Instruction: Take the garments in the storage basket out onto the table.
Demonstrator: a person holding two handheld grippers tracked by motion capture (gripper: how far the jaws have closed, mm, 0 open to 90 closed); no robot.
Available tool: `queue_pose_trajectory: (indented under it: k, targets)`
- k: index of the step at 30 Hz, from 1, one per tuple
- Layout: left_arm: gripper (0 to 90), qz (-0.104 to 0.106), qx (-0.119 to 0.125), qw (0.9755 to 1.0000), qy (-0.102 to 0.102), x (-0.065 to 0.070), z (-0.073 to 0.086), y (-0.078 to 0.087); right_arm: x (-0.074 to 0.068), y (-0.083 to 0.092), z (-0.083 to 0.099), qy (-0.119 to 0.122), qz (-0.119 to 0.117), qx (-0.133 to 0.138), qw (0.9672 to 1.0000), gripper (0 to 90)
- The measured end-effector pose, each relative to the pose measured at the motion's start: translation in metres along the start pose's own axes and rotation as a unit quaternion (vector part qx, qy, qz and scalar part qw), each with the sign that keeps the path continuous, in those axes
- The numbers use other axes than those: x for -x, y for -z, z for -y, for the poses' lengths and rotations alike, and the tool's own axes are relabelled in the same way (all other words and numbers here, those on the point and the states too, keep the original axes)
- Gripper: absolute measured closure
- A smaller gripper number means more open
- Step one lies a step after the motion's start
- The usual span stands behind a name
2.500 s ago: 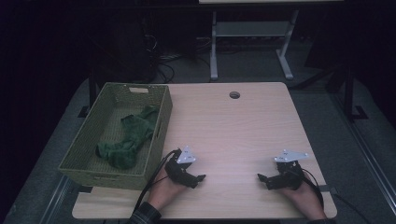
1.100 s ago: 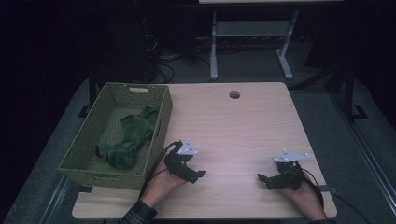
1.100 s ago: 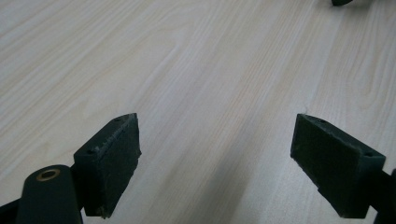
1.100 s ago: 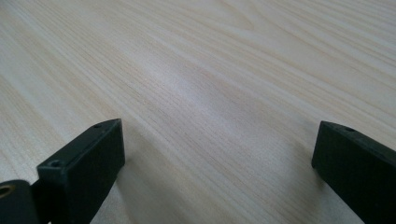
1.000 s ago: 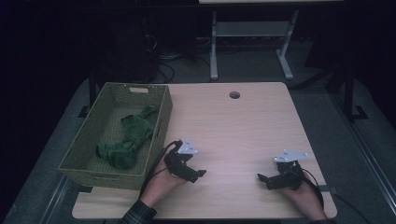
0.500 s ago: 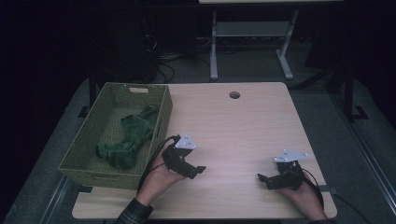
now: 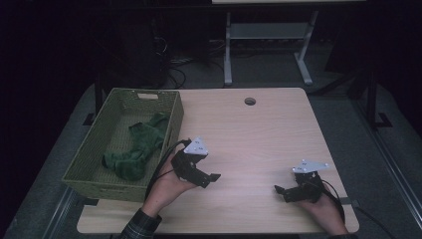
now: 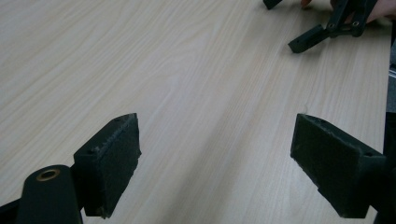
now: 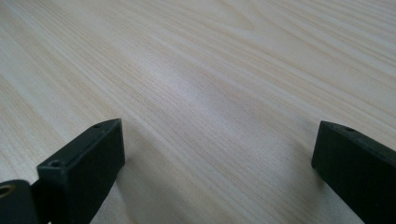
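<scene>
A green woven basket (image 7: 87, 164) stands on the left part of the light wooden table (image 7: 249, 134), and a crumpled green cloth (image 7: 137, 149) lies inside it. My left gripper (image 7: 211, 179) is held just right of the basket's near corner, raised a little off the table, jaws pointing right. It is open (image 8: 219, 163) with bare wood between its pads. My right gripper (image 7: 281, 191) rests low near the front right of the table, jaws pointing left. It is open too (image 9: 217, 163) and holds nothing. The left gripper view also catches the right gripper (image 8: 322, 35) at the top right.
A round cable hole (image 7: 250, 101) sits near the table's far edge. Behind the table stands a grey metal frame (image 7: 263, 45) on a dark floor with cables. The table's front edge runs just below both hands.
My left gripper has lifted off the table and moved slightly forward and up beside the basket. The right gripper has stayed where it was.
</scene>
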State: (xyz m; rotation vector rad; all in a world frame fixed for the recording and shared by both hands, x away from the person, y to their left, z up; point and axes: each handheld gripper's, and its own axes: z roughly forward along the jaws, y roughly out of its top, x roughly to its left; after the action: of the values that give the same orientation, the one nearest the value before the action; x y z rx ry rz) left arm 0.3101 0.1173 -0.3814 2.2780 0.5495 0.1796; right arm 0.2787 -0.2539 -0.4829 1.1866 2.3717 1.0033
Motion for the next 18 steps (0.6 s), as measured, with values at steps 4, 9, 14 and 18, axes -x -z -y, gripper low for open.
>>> queue_pose_trajectory:
  k: [4,9,14,18]
  targets:
    - [15.1,-0.001,0.004,1.0,0.0,-0.002,-0.004,0.004,0.0,0.0,0.0,0.0,0.0,0.0,1.0,2.1]
    - [15.0,-0.002,0.008,1.0,-0.004,-0.005,-0.01,0.009,0.0,0.0,0.0,0.0,0.0,0.0,1.0,2.1]
    - [15.0,-0.01,0.012,0.9999,-0.006,-0.011,-0.016,0.018,0.0,0.0,0.0,0.0,0.0,0.0,1.0,2.1]
    - [15.0,-0.015,0.018,0.9997,-0.003,-0.015,-0.018,0.022,0.0,0.0,0.0,0.0,0.0,0.0,1.0,2.1]
